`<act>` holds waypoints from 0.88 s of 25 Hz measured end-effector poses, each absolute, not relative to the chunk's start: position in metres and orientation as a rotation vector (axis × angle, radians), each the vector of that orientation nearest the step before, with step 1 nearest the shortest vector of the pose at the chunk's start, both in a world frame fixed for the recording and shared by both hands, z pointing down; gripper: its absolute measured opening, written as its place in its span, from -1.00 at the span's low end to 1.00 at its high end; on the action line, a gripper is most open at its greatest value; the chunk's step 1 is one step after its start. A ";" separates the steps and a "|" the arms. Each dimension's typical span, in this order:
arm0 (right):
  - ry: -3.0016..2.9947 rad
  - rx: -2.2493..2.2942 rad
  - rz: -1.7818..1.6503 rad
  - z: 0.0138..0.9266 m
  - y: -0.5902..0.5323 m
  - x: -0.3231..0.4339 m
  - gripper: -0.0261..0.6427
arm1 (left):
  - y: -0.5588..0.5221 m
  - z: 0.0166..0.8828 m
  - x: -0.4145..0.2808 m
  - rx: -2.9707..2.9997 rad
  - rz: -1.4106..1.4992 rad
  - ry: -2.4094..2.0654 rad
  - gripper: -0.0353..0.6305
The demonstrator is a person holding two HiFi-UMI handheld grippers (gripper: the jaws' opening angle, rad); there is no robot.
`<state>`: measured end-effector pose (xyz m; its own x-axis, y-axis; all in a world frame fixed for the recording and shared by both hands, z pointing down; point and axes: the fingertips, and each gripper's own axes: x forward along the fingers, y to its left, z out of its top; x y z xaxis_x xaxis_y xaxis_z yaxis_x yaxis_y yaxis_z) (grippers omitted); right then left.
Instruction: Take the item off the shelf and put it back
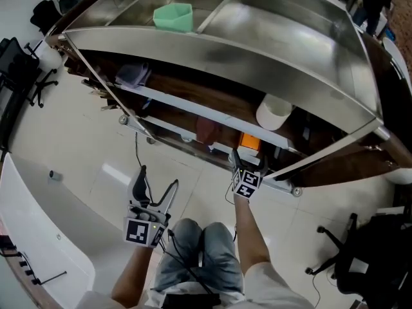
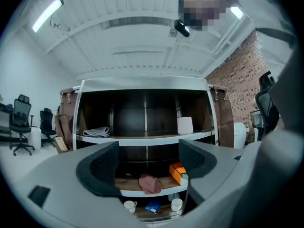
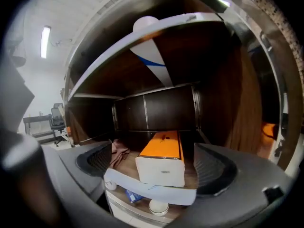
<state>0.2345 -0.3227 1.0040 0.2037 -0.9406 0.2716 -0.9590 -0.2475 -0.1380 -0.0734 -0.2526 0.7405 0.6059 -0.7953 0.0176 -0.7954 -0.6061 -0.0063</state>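
An orange box with a white end lies on the middle shelf, its end facing me. My right gripper is open around it, one jaw on each side, and neither pad touches the box. In the head view that right gripper reaches the shelf front by the orange box. My left gripper hangs low over the person's knees, away from the shelf, open and empty. Through the left gripper the orange box shows far off.
A pink cloth lies left of the box. A white canister and folded cloth sit one shelf up. Cups and a blue packet are below. A green tub rests on top. An office chair stands at right.
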 end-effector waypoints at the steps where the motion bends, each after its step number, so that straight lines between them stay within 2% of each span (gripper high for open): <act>1: -1.870 2.394 0.473 1.011 -0.329 0.239 0.79 | -0.253 0.744 -0.075 2.811 0.031 -1.400 0.22; 10: -1.778 2.291 0.546 1.068 -0.371 0.259 0.77 | -0.247 0.769 -0.085 2.786 0.057 -1.423 0.22; 12: -1.793 2.238 0.557 1.064 -0.372 0.257 0.49 | -0.245 0.769 -0.086 2.782 0.059 -1.419 0.22; 14: -1.801 2.205 0.551 1.051 -0.368 0.255 0.41 | -0.243 0.764 -0.087 2.778 0.056 -1.418 0.22; 22: -1.858 2.135 0.585 0.979 -0.288 0.227 0.34 | -0.238 0.701 -0.072 2.777 0.084 -1.334 0.22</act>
